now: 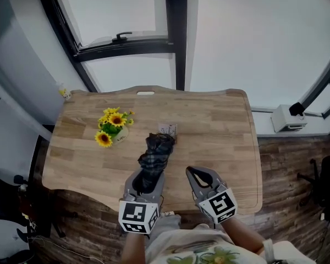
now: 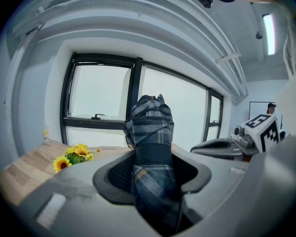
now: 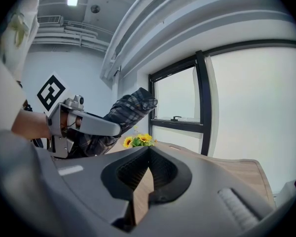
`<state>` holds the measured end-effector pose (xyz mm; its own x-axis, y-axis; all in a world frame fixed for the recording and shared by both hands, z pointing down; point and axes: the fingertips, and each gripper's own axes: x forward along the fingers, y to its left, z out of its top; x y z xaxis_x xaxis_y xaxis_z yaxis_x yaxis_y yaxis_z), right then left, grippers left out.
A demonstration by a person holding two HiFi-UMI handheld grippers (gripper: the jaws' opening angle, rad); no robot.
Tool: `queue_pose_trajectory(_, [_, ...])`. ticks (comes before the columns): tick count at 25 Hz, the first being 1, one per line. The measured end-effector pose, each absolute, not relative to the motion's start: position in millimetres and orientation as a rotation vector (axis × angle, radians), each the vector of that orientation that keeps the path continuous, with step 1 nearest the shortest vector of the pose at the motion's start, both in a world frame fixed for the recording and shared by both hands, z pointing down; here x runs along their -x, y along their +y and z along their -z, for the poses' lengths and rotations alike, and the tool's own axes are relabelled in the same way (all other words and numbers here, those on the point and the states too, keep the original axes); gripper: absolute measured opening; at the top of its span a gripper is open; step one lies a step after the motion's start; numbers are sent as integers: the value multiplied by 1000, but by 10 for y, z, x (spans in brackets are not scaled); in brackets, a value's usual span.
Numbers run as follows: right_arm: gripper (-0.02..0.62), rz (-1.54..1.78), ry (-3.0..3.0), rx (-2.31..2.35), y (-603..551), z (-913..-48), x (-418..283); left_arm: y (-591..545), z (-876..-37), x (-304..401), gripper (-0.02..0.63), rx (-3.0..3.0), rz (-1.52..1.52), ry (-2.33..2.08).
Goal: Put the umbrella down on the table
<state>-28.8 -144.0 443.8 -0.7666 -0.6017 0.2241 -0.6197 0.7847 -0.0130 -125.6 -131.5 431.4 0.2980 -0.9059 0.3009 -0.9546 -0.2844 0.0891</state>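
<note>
A small bunch of sunflowers (image 1: 113, 126) stands in a pale pot (yellow blooms, green leaves). A little patterned card (image 1: 168, 130) stands upright near it. Beyond is a black window handle (image 1: 121, 37). At the right, a white box (image 1: 289, 117) sits above the dark plank floor (image 1: 297, 164).

No legible text or signs

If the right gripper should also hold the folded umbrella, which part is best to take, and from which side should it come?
Probably the bunched plaid end of the umbrella that sticks out past the left gripper, approached from the umbrella's right. The left gripper is clamped on the lower part, so only that end is free. The right gripper, jaws together, sits on that side.
</note>
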Motion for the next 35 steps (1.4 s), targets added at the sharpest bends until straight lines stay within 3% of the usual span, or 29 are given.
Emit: queue_pose_trajectory(35, [-2,-136,-2664,-1142,-1909,-4591,691,-1765,-5042,1486,210,-2438,-578,-1396])
